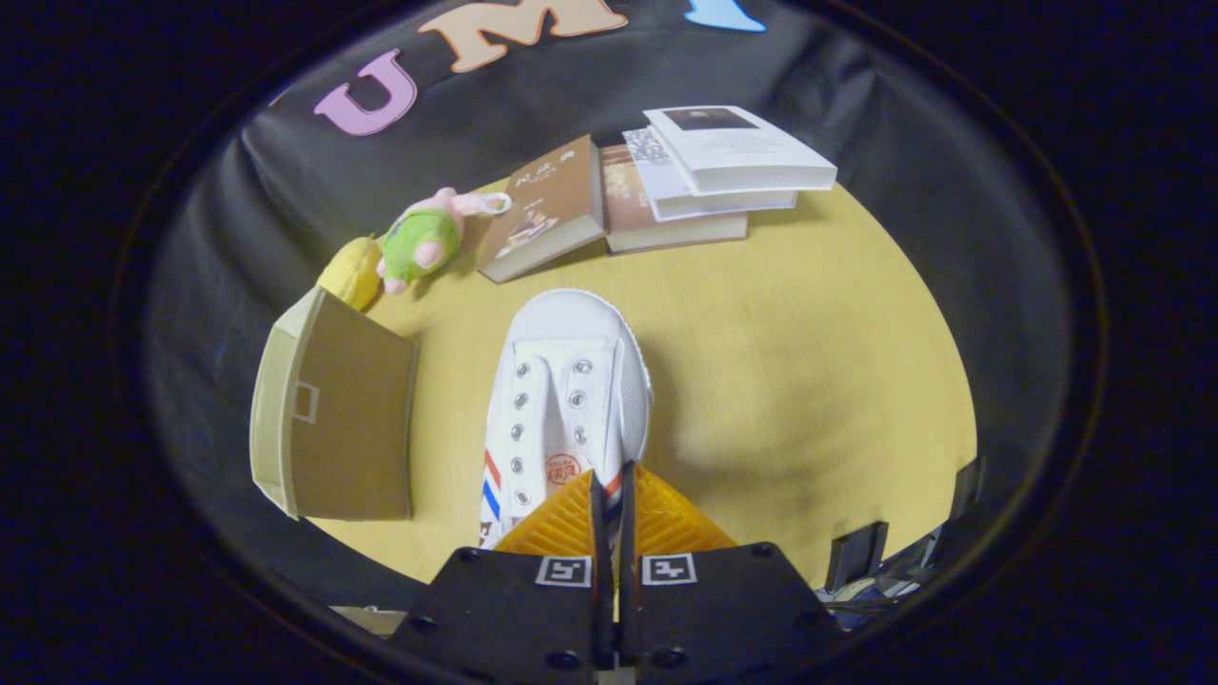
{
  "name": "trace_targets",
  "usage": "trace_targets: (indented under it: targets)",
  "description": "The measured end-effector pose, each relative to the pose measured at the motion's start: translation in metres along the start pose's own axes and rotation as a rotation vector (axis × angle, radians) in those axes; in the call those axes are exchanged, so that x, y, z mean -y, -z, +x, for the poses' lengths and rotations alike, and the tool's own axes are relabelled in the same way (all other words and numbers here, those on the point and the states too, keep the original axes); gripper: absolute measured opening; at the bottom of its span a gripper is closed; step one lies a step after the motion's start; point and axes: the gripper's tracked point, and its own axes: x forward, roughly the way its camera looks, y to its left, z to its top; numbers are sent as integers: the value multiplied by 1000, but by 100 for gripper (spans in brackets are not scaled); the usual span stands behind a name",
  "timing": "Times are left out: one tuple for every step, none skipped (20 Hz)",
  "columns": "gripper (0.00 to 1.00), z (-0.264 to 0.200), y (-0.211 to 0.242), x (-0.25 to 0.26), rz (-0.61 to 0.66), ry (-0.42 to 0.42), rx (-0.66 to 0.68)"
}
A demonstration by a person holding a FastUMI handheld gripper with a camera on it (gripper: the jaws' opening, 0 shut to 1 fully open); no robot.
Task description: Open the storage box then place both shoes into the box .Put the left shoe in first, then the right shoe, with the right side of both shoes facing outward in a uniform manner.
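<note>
A white canvas shoe (pixel 569 381) with red and blue side stripes hangs above the table, toe pointing away from me. My gripper (pixel 612 480) is shut on the shoe's heel-side collar, fingers nearly together with the fabric pinched between them. A tan storage box (pixel 333 419) stands to the left of the shoe, its lid (pixel 271 400) swung out to its left side. I cannot see into the box from here.
On the wooden table (pixel 809 362), beyond the shoe, lie several books (pixel 666 185) in a loose stack. A green and pink plush toy (pixel 423 238) and a yellow object (pixel 350 271) sit behind the box. Dark clamps (pixel 856 552) stand at the table's near right edge.
</note>
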Motion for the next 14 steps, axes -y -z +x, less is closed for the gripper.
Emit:
trace_targets:
  targets:
    - [5, -4, -2, -11, -6, -11, 0]
    - [5, -8, -4, -23, -15, -22, 1]
    - [5, -12, -7, -35, -27, -31, 7]
    - [6, -15, -10, -46, -39, -40, 14]
    - [6, -19, -13, -59, -50, -49, 19]
    - [5, -22, -16, -71, -54, -61, 25]
    - [6, -26, -19, -84, -57, -76, 30]
    - [5, -29, -22, -97, -57, -93, 36]
    - [5, -33, -25, -111, -59, -109, 42]
    - [5, -36, -27, -124, -65, -123, 46]
    - [5, -40, -28, -135, -72, -133, 53]
    - [5, -42, -31, -147, -82, -141, 59]
    - [5, -43, -32, -158, -86, -147, 65]
    - [5, -45, -33, -170, -88, -159, 70]
